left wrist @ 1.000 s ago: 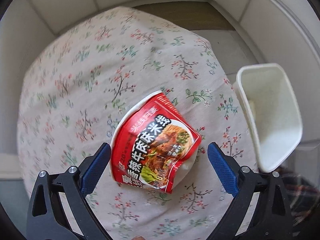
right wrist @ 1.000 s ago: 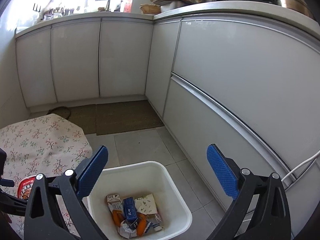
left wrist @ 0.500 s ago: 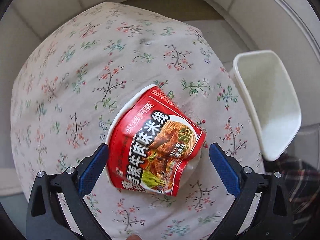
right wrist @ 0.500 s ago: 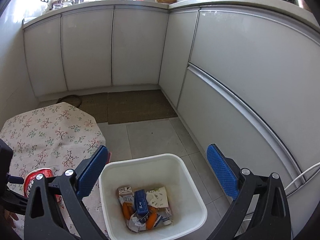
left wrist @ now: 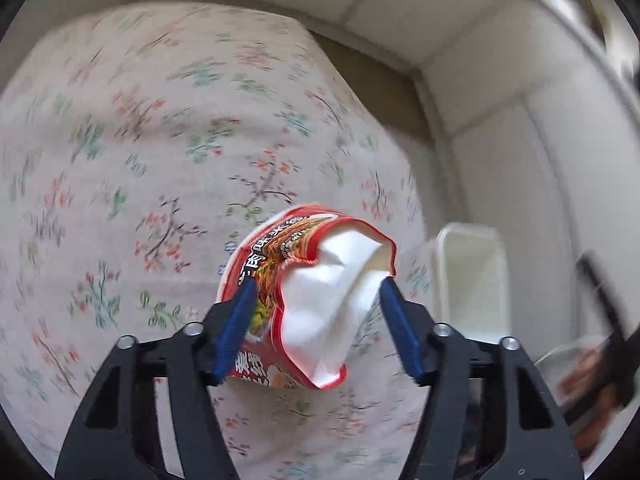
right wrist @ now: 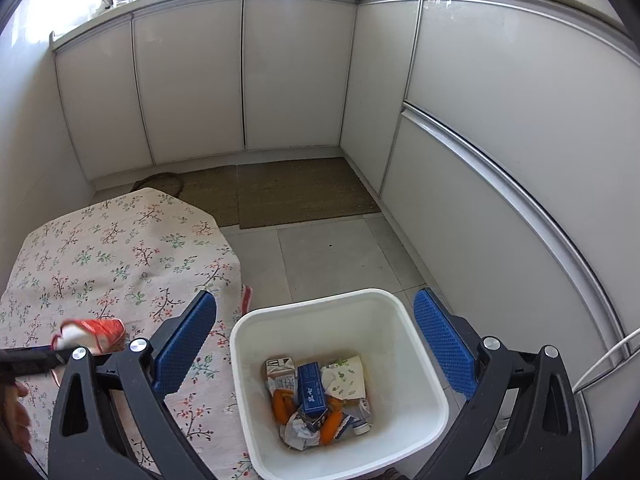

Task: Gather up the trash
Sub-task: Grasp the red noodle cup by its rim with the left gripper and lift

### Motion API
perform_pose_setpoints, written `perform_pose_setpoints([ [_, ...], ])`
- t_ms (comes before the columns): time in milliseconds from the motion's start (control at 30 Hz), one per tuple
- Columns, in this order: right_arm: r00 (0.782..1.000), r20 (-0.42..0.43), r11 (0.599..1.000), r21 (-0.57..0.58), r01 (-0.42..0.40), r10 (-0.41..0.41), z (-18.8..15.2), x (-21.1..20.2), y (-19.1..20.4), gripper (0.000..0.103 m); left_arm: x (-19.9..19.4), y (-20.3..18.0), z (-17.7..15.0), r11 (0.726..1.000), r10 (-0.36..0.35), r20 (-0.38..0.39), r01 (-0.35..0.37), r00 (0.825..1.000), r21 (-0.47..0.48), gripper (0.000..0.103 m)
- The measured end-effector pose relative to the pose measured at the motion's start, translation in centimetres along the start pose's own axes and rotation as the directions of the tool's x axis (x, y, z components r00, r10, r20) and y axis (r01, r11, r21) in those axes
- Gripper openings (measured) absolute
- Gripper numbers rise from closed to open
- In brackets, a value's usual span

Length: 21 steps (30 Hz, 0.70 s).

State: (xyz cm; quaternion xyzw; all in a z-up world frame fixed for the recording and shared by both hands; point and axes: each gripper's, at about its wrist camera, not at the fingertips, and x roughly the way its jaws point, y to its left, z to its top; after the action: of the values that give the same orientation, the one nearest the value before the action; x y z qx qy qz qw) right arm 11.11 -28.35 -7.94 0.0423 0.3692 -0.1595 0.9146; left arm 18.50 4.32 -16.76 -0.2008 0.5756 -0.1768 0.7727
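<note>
A crushed red and white instant noodle cup (left wrist: 304,300) is squeezed between the blue pads of my left gripper (left wrist: 316,284), held just above the floral tablecloth (left wrist: 140,160). The cup also shows in the right wrist view (right wrist: 90,332), held over the cloth. My right gripper (right wrist: 314,340) is open and empty, hovering above the white trash bin (right wrist: 240,344) on the floor, which holds cartons, wrappers and orange pieces (right wrist: 316,396). The bin also shows in the left wrist view (left wrist: 472,280), to the right of the table.
White kitchen cabinets (right wrist: 296,72) line the back and right. A brown mat (right wrist: 296,192) lies on the grey tiled floor (right wrist: 332,260). The cloth-covered table (right wrist: 100,264) stands left of the bin. A white cable (right wrist: 608,356) hangs at right.
My left gripper has closed on the noodle cup, crushing it, and lifted and tilted it. The right gripper has moved closer over the bin, still open.
</note>
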Motion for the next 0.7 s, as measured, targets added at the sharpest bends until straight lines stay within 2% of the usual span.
perform_pose_setpoints([
  [100,0.999,-0.017,1.0,-0.004,-0.03,0.03,-0.1,0.1,1.0,0.096,-1.5,3.0,0.2,0.992,-0.063,0.03,0.066,0.998,-0.111,0.054],
  [167,0.999,-0.021,0.999,-0.017,-0.037,0.036,-0.1,0.2,1.7,0.096,-2.0,3.2,0.1,0.993,-0.056,0.024,0.058,0.998,-0.104,0.059],
  [200,0.999,-0.02,0.999,-0.028,-0.035,0.035,-0.2,0.3,2.1,0.096,-2.1,3.0,0.0,0.996,-0.029,0.016,0.031,0.999,-0.087,0.068],
  [233,0.999,-0.02,0.999,-0.037,-0.033,0.033,-0.2,0.3,2.5,0.096,-2.2,2.5,-0.1,0.998,0.034,0.019,-0.033,0.999,-0.058,0.081],
  [267,0.999,-0.02,0.999,-0.041,-0.032,0.031,-0.3,0.4,2.6,0.096,-2.0,1.9,0.2,0.993,0.119,0.039,-0.118,0.992,-0.024,0.086],
  [300,0.999,-0.021,0.999,-0.045,-0.032,0.031,-0.3,0.4,2.7,0.096,-2.3,0.9,0.2,0.979,0.2,0.082,-0.202,0.976,0.018,0.087],
  [400,0.999,-0.028,0.999,-0.035,-0.038,0.037,-0.2,0.6,2.8,0.096,-2.4,-1.3,0.9,0.936,0.325,0.134,-0.339,0.936,0.094,0.089],
  [467,0.998,-0.032,0.999,-0.024,-0.048,0.047,0.0,0.7,2.8,0.096,-1.6,-1.8,0.6,0.927,0.331,0.111,-0.345,0.937,0.145,0.089],
  [533,0.998,-0.033,0.998,-0.018,-0.06,0.06,0.2,0.6,2.8,0.096,0.1,-3.2,0.2,0.907,0.35,0.08,-0.359,0.933,0.219,0.091],
  [600,0.997,-0.028,0.997,-0.016,-0.071,0.071,0.4,0.4,2.8,0.096,2.4,-4.5,-0.6,0.857,0.415,0.051,-0.409,0.908,0.314,0.091],
  [633,0.997,-0.021,0.997,-0.014,-0.076,0.075,0.5,0.2,2.7,0.096,3.7,-5.2,-1.4,0.82,0.456,0.053,-0.443,0.888,0.362,0.091],
  [667,0.997,-0.014,0.997,-0.011,-0.077,0.077,0.5,0.0,2.5,0.096,4.1,-5.3,-1.9,0.813,0.461,0.056,-0.447,0.886,0.374,0.091],
  [700,0.997,-0.009,0.997,-0.007,-0.078,0.078,0.6,-0.2,2.5,0.096,4.6,-5.5,-2.2,0.816,0.454,0.053,-0.439,0.89,0.376,0.091],
])
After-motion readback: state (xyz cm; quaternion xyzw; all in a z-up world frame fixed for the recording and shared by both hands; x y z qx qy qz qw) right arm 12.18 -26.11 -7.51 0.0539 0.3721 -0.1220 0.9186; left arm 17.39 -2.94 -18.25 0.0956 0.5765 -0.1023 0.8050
